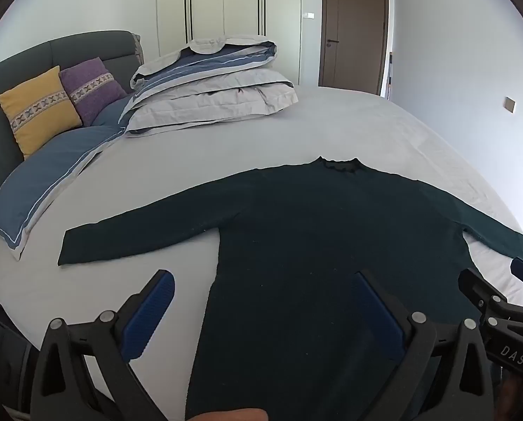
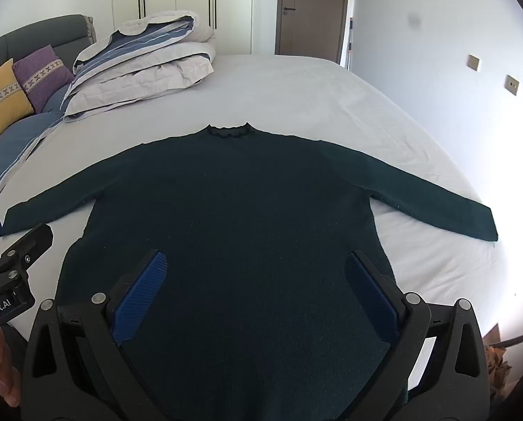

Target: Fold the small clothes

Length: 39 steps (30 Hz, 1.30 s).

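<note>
Both pairs of jaws stand wide apart and hold nothing: the left gripper and the right gripper hover side by side, tilted downward over the near end of a dark green sweater. It lies flat on the pale bed sheet, hem toward the grippers, frilled collar at the far end, so the body's long axis runs straight away from the jaws while both sleeves stretch out crosswise. In its own view the left gripper straddles the body's left edge, one blue pad over bare sheet, placing it nearer the left sleeve; the right gripper sits over the body, nearer the right sleeve. A first fold would likely begin at a sleeve or side edge. Folded bedding, a yellow cushion and a purple cushion rest well apart toward the headboard; nothing obstructs the sweater.
</note>
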Each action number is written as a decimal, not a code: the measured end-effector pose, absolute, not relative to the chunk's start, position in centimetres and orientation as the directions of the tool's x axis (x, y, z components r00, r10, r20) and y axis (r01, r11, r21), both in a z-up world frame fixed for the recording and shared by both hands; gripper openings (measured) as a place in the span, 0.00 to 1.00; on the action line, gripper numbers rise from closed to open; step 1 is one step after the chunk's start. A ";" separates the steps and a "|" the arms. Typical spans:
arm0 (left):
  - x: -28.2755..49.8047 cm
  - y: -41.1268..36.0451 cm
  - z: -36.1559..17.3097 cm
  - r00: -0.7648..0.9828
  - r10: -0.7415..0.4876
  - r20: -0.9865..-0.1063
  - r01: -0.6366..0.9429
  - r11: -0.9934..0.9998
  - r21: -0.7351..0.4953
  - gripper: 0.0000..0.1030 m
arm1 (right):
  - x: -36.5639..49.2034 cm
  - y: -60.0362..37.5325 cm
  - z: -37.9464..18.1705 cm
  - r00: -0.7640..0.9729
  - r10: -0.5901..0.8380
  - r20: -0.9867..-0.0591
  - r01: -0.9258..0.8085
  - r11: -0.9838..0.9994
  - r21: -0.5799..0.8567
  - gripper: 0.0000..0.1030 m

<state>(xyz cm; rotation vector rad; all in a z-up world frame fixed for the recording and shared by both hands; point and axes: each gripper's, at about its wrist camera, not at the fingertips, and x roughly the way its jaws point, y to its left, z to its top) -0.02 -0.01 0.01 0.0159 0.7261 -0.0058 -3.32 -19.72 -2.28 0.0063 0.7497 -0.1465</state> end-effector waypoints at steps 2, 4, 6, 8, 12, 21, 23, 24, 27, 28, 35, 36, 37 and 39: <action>-0.1 -0.1 0.1 0.750 0.004 -0.662 0.007 1.000 0.013 1.00 | -3.3 -19.7 -2.3 0.725 -0.130 -0.677 0.135 0.990 -0.045 1.00; -0.2 0.0 0.1 0.748 -0.007 -0.664 0.013 1.000 0.005 1.00 | -3.3 -19.8 -2.2 0.724 -0.132 -0.677 0.136 0.990 -0.048 1.00; -0.1 0.5 0.4 0.747 -0.008 -0.665 0.012 1.000 0.001 1.00 | -3.3 -19.7 -2.2 0.725 -0.133 -0.676 0.135 0.990 -0.050 1.00; -0.4 0.5 0.1 0.747 -0.011 -0.665 0.013 1.000 -0.002 1.00 | -3.3 -19.8 -2.2 0.724 -0.134 -0.677 0.135 0.990 -0.050 1.00; -0.5 0.9 0.2 0.747 -0.013 -0.665 0.013 1.000 -0.006 1.00 | -3.3 -19.8 -2.3 0.724 -0.133 -0.677 0.134 0.990 -0.051 1.00; -0.4 1.4 -0.1 0.741 -0.008 -0.672 0.004 1.000 -0.007 1.00 | -3.0 -19.4 -2.2 0.722 -0.131 -0.679 0.134 0.990 -0.049 1.00; -0.4 1.4 -0.1 0.740 -0.006 -0.672 0.002 1.000 -0.007 1.00 | -3.1 -19.5 -2.2 0.721 -0.132 -0.680 0.134 0.990 -0.050 1.00; -0.4 1.4 -0.1 0.741 -0.007 -0.672 0.003 1.000 -0.007 1.00 | -3.1 -19.3 -2.3 0.722 -0.131 -0.680 0.133 0.990 -0.049 1.00; -0.4 1.4 -0.1 0.741 -0.007 -0.672 0.003 1.000 -0.008 1.00 | -3.3 -18.9 -2.4 0.722 -0.131 -0.680 0.132 0.990 -0.051 1.00; -0.4 1.4 -0.1 0.741 -0.008 -0.672 0.004 1.000 -0.007 1.00 | -3.3 -18.9 -2.4 0.721 -0.131 -0.680 0.132 0.990 -0.051 1.00; -0.4 1.5 -0.5 0.741 -0.008 -0.672 0.003 1.000 -0.007 1.00 | -3.2 -19.0 -2.5 0.722 -0.132 -0.680 0.131 0.990 -0.053 1.00; -0.4 1.5 -0.5 0.740 -0.009 -0.672 0.004 1.000 -0.008 1.00 | -3.2 -19.0 -2.5 0.721 -0.132 -0.680 0.131 0.990 -0.053 1.00; -0.4 1.5 -0.6 0.740 -0.008 -0.673 0.003 1.000 -0.009 1.00 | -3.2 -19.0 -2.5 0.721 -0.131 -0.681 0.131 0.990 -0.052 1.00; -0.4 1.4 -0.6 0.740 -0.007 -0.673 0.003 1.000 -0.008 1.00 | -3.2 -19.0 -2.6 0.721 -0.132 -0.680 0.132 0.990 -0.052 1.00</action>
